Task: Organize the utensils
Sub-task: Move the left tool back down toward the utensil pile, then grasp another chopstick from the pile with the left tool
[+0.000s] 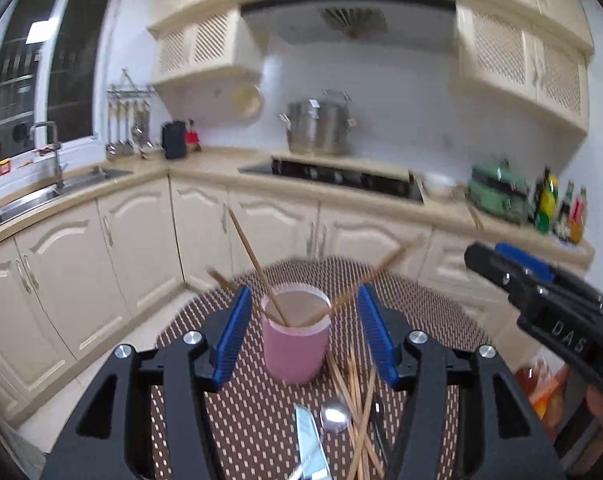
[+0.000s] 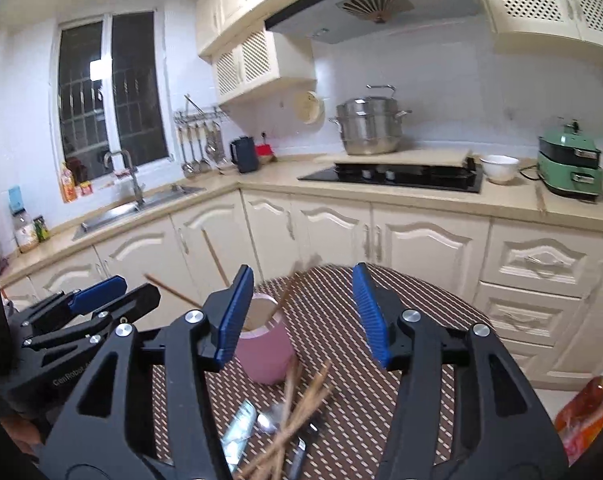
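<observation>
Wooden chopsticks (image 1: 257, 268) lean outward from pink cup (image 1: 295, 344) (tips down); both tools gape, empty

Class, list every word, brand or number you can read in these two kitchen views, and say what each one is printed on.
"DAS": on the black body of the right hand-held gripper.
"GenRobot": on the left hand-held gripper, cut off after that.
Bottle labels and window-sill packets: too blurred to read.
</observation>
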The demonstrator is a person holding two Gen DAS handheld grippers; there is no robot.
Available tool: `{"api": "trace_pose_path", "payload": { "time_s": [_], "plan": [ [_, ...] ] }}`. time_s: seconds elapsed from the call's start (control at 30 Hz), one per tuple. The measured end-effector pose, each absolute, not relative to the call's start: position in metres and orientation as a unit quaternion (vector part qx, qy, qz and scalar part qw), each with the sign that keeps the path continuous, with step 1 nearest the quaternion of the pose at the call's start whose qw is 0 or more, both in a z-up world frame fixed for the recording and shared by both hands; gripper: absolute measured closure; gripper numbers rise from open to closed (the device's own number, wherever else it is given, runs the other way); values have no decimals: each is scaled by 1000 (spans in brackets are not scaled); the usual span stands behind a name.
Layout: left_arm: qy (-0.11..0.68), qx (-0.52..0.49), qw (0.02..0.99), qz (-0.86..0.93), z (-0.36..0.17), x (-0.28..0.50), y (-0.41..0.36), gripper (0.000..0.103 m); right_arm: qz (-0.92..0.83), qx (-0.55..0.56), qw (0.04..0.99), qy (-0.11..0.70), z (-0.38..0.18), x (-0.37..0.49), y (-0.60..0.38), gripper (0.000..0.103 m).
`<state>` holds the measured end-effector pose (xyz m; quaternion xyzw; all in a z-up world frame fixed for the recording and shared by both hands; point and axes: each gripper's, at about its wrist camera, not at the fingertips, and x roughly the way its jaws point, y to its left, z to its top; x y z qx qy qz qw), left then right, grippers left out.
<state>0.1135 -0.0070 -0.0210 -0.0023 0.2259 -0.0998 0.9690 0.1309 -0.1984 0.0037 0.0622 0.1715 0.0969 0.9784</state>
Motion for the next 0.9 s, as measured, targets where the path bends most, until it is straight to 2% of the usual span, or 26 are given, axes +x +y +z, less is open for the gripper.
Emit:
{"api": "trace_pose_path", "payload": {
  "time_s": [0.37, 0.6, 0.63, 0.7, 0.83, 0.9],
  "plan": [
    [400, 79, 896, -174, -115, 141, -68, 48, 74, 95, 955, 270, -70, 131, -224, 51],
    [443, 137, 871, -161, -157, 157, -96, 49, 73, 118, 937, 320, -109, 134, -235, 50],
    [444, 143, 870, -158, -161, 157, -97, 51, 73, 121, 935, 325, -113, 135, -237, 50],
    [456, 159, 863, -151, -169, 162, -102, 63, 74, 125, 932, 331, -119, 136, -238, 50],
    [475, 166, 852, -148, -180, 172, -105, 74, 75, 131, 928, 340, -124, 140, -242, 50],
    [482, 162, 849, -145, -183, 176, -104, 89, 76, 132, 927, 343, -127, 141, -243, 50]
  ]
}}
